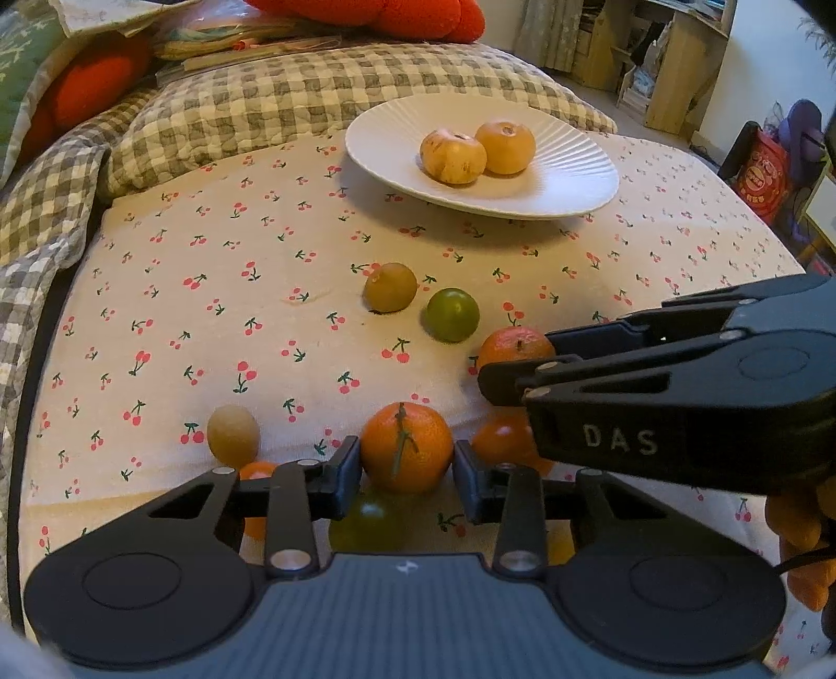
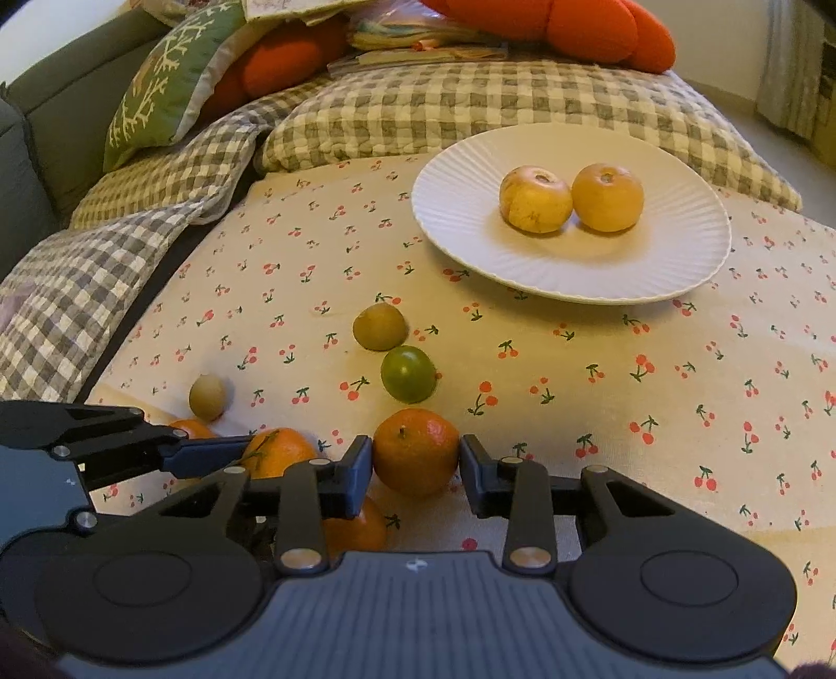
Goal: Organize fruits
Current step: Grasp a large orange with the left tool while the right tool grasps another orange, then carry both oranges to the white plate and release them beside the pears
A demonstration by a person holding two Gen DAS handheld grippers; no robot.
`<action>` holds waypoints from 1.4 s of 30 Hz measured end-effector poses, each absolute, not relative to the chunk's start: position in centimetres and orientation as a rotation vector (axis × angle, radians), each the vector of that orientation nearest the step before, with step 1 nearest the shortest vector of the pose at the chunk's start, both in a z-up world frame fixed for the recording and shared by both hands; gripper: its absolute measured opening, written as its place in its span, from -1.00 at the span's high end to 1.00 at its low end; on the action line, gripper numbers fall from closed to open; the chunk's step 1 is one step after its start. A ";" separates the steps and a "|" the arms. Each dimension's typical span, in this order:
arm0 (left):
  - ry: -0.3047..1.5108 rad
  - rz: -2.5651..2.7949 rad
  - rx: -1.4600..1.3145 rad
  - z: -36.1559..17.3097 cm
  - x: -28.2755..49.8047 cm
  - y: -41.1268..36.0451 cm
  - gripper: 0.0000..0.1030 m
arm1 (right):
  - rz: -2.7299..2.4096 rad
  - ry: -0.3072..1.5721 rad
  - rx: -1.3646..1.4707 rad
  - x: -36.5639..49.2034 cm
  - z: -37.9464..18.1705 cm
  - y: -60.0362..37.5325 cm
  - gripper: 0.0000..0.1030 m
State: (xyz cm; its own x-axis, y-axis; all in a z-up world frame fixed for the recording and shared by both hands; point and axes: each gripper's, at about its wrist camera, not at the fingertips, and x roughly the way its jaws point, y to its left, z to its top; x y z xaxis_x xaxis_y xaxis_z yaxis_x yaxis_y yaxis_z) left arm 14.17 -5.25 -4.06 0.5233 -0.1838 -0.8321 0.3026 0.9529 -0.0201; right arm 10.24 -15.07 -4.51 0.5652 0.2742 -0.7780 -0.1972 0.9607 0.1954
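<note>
Two grippers: both pitched downward over the cloth, side by side, each closed on one mandarin.
Left gripper (image 1: 406,462): black, ribbed grey body; pads pressed on both flanks of the stemmed mandarin (image 1: 406,448), which sits between the fingertips.
Right gripper (image 2: 416,459): same build; pads clamped against the sides of the second mandarin (image 2: 416,452). In the left wrist view it enters from the right, lettered "DAS" on its side.
Stemmed mandarin: round, dimpled orange peel, thin green stalk lying across the top.
Second mandarin: round, pitted peel, dark stem nub facing up.
Loose mandarins: more lie under and beside the fingers of both tools, partly hidden; count cannot be told.
Green fruit (image 2: 408,374): smooth, glossy, just ahead of the right gripper.
Olive fruit (image 2: 380,326): dull, rounded, just beyond the green one.
Pale fruit (image 1: 233,436): matte, egg-shaped, left of the left gripper's tips.
Plate (image 2: 449,224): white, fluted rim, well ahead of both tools, resting on the cloth.
Plate contents: two yellow fruits (image 2: 535,198), flattish, touching each other.
Cloth (image 2: 679,397): cream fabric printed with small red cherries.
Quilt (image 2: 418,109): grey-and-cream check, puckered, beyond the plate.
Cushions (image 2: 575,26): orange, plush, furthest back.
</note>
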 end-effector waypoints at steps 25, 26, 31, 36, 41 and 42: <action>0.883 -0.268 0.087 -1.4 14.2 -5.6 0.49 | 0.286 0.860 0.174 9.8 -2.4 -16.2 0.37; 0.881 -0.269 0.083 -1.3 14.2 -5.7 0.49 | 0.285 0.856 0.180 9.9 -2.3 -16.4 0.37; 0.863 -0.271 0.078 -0.9 14.1 -6.5 0.49 | 0.290 0.829 0.202 9.9 -1.2 -17.3 0.37; 0.834 -0.239 0.051 -0.2 14.5 -6.4 0.49 | 0.294 0.792 0.232 9.9 0.0 -18.4 0.37; 0.802 -0.228 0.028 0.5 15.0 -6.3 0.49 | 0.279 0.772 0.277 10.3 0.6 -20.2 0.37; 0.796 -0.228 0.019 0.6 15.2 -6.3 0.49 | 0.273 0.763 0.292 10.4 0.8 -20.7 0.37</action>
State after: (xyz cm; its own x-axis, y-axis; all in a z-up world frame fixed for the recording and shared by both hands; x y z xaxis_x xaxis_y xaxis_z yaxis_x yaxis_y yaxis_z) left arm 15.19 -6.30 0.62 0.6767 -0.1957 -0.7098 0.2101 0.9753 -0.0686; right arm 10.37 -20.70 0.85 0.6913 0.3449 -0.6349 -0.1353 0.9250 0.3551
